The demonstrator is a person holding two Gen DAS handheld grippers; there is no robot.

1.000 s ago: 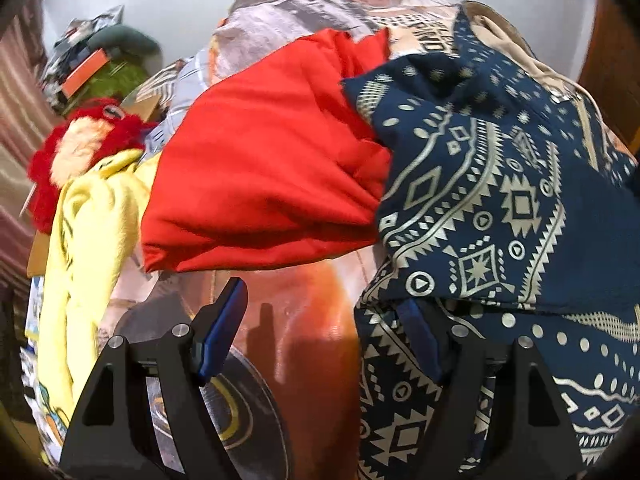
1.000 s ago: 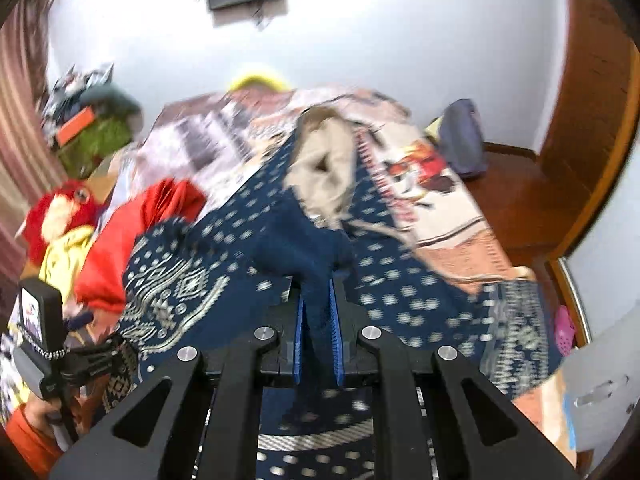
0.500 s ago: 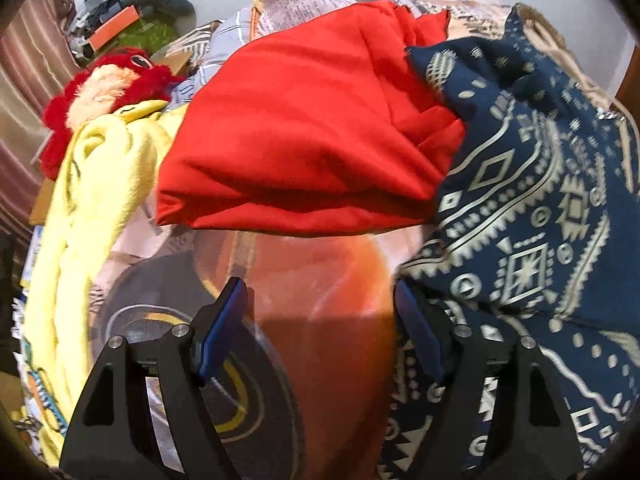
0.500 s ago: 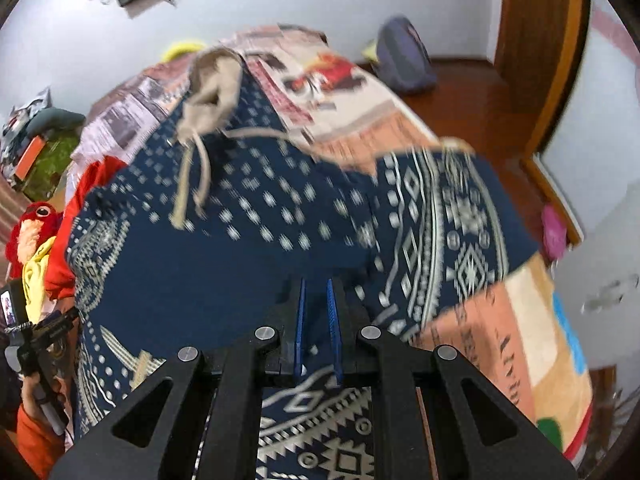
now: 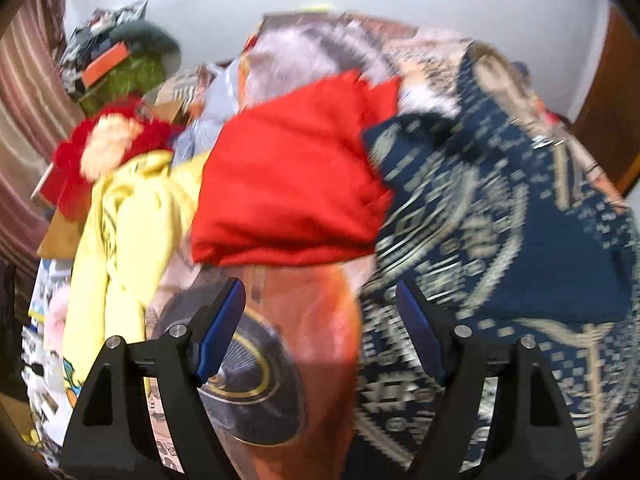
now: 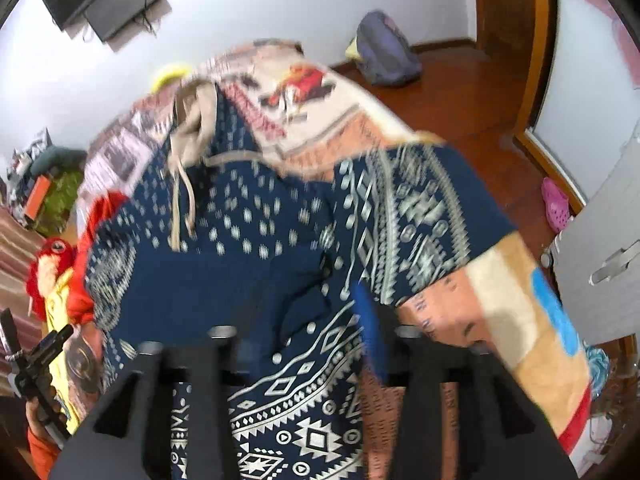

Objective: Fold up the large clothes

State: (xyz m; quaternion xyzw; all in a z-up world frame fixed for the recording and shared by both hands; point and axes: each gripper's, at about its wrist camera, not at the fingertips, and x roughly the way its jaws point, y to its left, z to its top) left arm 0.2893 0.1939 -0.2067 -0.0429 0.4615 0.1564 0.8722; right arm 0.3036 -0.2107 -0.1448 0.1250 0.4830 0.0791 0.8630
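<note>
A large navy garment with a cream pattern (image 6: 248, 240) lies spread across the bed, its beige hood and drawstrings (image 6: 192, 120) at the far end. My right gripper (image 6: 308, 320) hovers low over its near part. The jaws are opening, with a loose navy fold lying between them and the blue pad (image 6: 368, 320) off the cloth. My left gripper (image 5: 320, 328) stands open over the printed bedspread (image 5: 304, 344), with nothing between its fingers. The navy garment (image 5: 500, 240) lies just right of it. In the right wrist view the left gripper (image 6: 40, 356) shows at the far left, held by a hand.
A folded red garment (image 5: 292, 184), a yellow garment (image 5: 128, 232) and a red plush toy (image 5: 104, 152) lie on the bed's left side. Clutter (image 5: 116, 64) piles by the wall. A grey bag (image 6: 384, 52) and a pink shoe (image 6: 554, 204) lie on the wooden floor to the right.
My right gripper has carried the navy cloth across, and its jaws have parted off it. The left gripper stayed open and drew up and back from the red garment.
</note>
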